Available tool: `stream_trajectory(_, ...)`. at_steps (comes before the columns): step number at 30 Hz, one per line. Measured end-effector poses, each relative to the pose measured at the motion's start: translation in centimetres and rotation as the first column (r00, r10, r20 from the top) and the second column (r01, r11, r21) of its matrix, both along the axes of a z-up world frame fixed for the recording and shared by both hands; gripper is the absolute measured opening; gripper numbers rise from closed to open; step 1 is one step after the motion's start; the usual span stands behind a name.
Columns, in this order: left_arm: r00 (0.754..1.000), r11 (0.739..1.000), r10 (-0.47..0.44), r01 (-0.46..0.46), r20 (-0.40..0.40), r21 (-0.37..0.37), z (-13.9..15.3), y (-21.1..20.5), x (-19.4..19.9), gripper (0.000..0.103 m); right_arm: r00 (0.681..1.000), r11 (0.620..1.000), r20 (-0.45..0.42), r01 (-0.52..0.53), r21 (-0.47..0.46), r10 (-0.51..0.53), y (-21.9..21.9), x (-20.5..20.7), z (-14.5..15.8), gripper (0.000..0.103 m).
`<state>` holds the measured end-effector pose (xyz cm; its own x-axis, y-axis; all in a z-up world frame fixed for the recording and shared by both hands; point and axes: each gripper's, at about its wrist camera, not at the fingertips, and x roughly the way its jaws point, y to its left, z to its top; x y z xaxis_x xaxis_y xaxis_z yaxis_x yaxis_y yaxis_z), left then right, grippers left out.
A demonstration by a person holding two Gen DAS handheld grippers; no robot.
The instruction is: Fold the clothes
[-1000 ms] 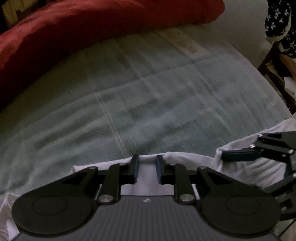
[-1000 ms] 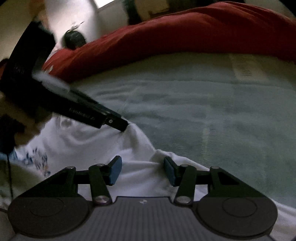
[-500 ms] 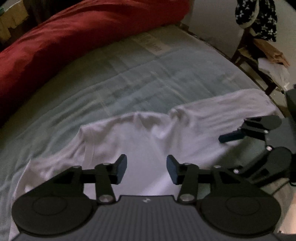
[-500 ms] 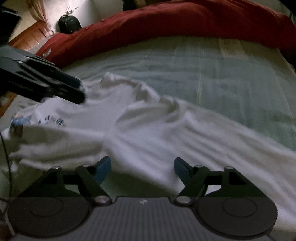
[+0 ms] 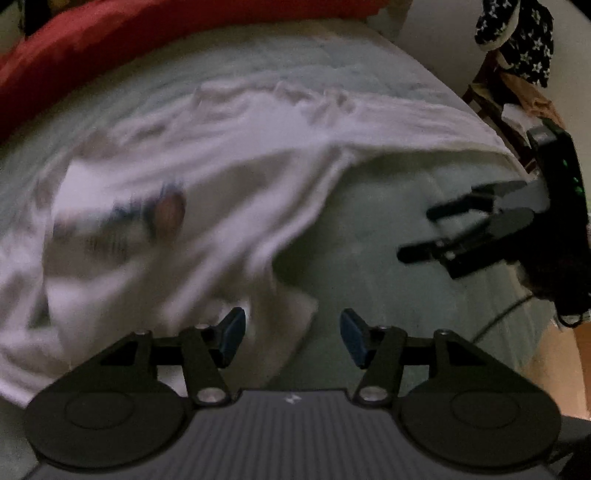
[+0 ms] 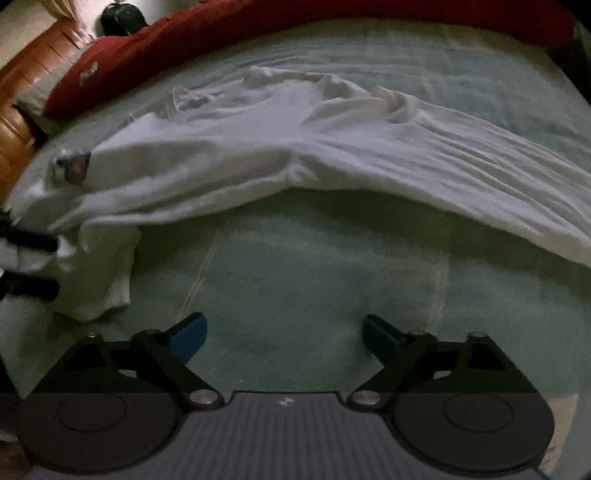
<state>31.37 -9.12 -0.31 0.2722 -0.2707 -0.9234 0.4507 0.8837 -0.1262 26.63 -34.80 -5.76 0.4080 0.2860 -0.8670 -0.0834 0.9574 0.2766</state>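
A white T-shirt [image 5: 221, 147] lies crumpled and folded over across the pale green bedspread [image 5: 388, 240], with a small coloured print [image 5: 166, 210] showing at the left. My left gripper [image 5: 291, 339] hovers above the shirt's near sleeve, its jaws opening, and the cloth lies below the pads without being pinched. In the right wrist view the same shirt [image 6: 332, 147] stretches across the bed. My right gripper [image 6: 284, 332] hangs over bare bedspread [image 6: 314, 277], jaws opening wide with nothing between them. Each gripper shows in the other's view: the right [image 5: 415, 234], the left [image 6: 55, 266].
A red duvet [image 6: 295, 22] runs along the far side of the bed. A chair [image 5: 491, 99] draped with dark patterned clothes [image 5: 517, 55] stands beyond the bed's right corner. Wooden furniture [image 6: 22, 85] is at the far left. A cable [image 5: 509, 310] hangs by the right gripper.
Both grippers released the shirt's edge, spread their jaws and pulled back toward the near side. The shirt dropped and now lies folded across the bed.
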Motion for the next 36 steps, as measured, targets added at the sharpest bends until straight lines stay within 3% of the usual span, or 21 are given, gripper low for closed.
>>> stream_trajectory(6,0.999,0.999,0.047,-0.047,0.010,-0.016,-0.2,5.2,-3.5,0.058,0.999,0.986,-0.024,0.026,-0.167,-0.031,3.5,0.3,-1.0,0.103)
stream_trajectory(9,0.992,0.992,0.126,-0.125,0.022,-0.030,0.0,9.1,-3.8,0.057,0.997,0.977,-0.026,0.059,-0.206,-0.066,4.0,0.5,-1.2,0.103)
stream_trajectory(14,0.957,0.950,0.290,-0.290,-0.013,-0.114,-0.7,16.2,-3.2,0.051,0.989,0.964,-0.009,0.141,-0.226,-0.147,4.3,0.5,-1.5,0.103)
stream_trajectory(15,0.947,0.937,0.321,-0.322,-0.030,-0.137,-1.1,17.5,-2.9,0.044,0.986,0.960,-0.005,0.159,-0.230,-0.164,4.4,0.4,-1.5,0.103)
stream_trajectory(18,0.908,0.883,0.408,-0.419,-0.092,-0.211,-2.8,20.9,-1.9,0.036,0.978,0.949,0.015,0.203,-0.239,-0.206,4.8,0.2,-1.7,0.103)
stream_trajectory(21,0.850,0.790,0.491,-0.526,-0.191,-0.315,-4.7,23.6,-1.1,0.036,0.966,0.935,0.036,0.258,-0.242,-0.257,5.2,0.2,-1.8,0.103)
stream_trajectory(25,0.795,0.707,0.540,-0.607,-0.277,-0.362,-7.6,25.0,-1.1,0.036,0.953,0.921,0.053,0.302,-0.248,-0.298,5.5,0.0,-1.9,0.103)
stream_trajectory(27,0.771,0.654,0.556,-0.636,-0.309,-0.410,-8.6,25.3,-1.5,0.036,0.952,0.920,0.060,0.306,-0.247,-0.301,5.6,-0.1,-1.9,0.103)
stream_trajectory(31,0.741,0.576,0.579,-0.668,-0.342,-0.472,-10.0,25.2,-1.0,0.036,0.949,0.920,0.070,0.314,-0.236,-0.306,5.5,-0.2,-2.1,0.103)
stream_trajectory(36,0.710,0.504,0.616,-0.688,-0.340,-0.523,-10.7,24.6,-0.4,0.036,0.946,0.916,0.081,0.324,-0.236,-0.314,5.6,-0.2,-2.1,0.103)
